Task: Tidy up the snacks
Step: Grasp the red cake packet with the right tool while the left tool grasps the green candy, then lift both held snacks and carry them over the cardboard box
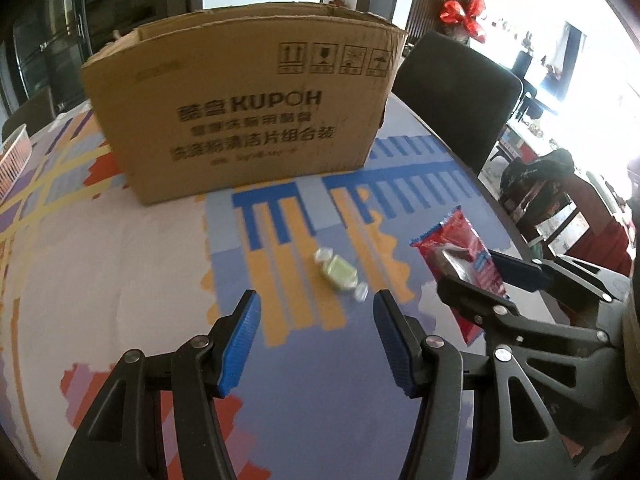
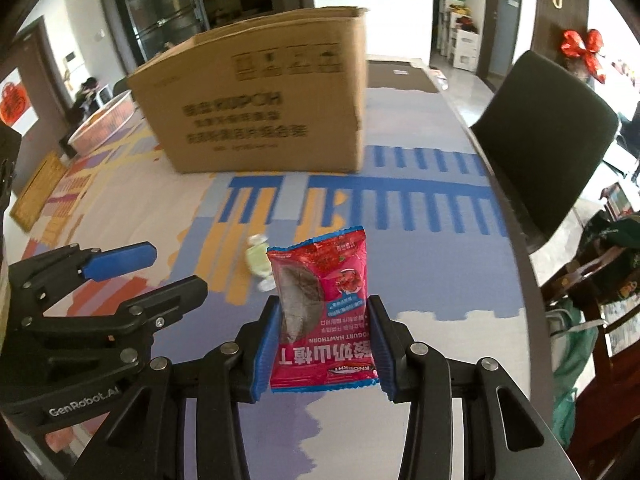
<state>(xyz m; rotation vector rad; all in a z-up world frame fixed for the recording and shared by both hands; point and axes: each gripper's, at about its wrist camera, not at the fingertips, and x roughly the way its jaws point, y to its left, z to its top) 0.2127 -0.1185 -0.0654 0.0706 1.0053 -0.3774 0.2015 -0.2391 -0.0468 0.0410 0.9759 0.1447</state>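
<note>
Snacks, two counted: one red snack packet (image 2: 320,312) and one pale green wrapped candy (image 1: 340,274).

Item 1, red snack packet: pinched between the blue pads of the right tool (image 2: 322,344), lifted clear of the desk (image 2: 440,260), standing roughly upright with its printed text upside down in the right wrist view. The pads press both side edges of the packet. Jaws stand partly drawn in, clenched on the pack. In the left wrist view the same packet (image 1: 460,252) shows at the right, caught in the dark fingers of that tool.

Item 2, wrapped candy: one piece, twisted clear ends, lying on the desk just beyond the left tool (image 1: 316,344). In the right wrist view it lies partly behind the red packet (image 2: 258,264).

Left tool: one, jaws roughly half apart, nothing between the blue pads, touching nothing; it hangs above the desk with the candy just ahead of its fingertips.

Desk covering: one patterned cloth in blue, orange, lilac and white blocks.

Cardboard box (image 1: 248,120): one, open at the top, printed in black lettering, standing on the desk well beyond both snacks.

Basket (image 2: 104,124): one, pale, at the far left of the desk beside the box.

Chair (image 2: 548,140): one, dark, at the desk's right edge.

Red bow (image 2: 582,50): one, on the far wall at right.
</note>
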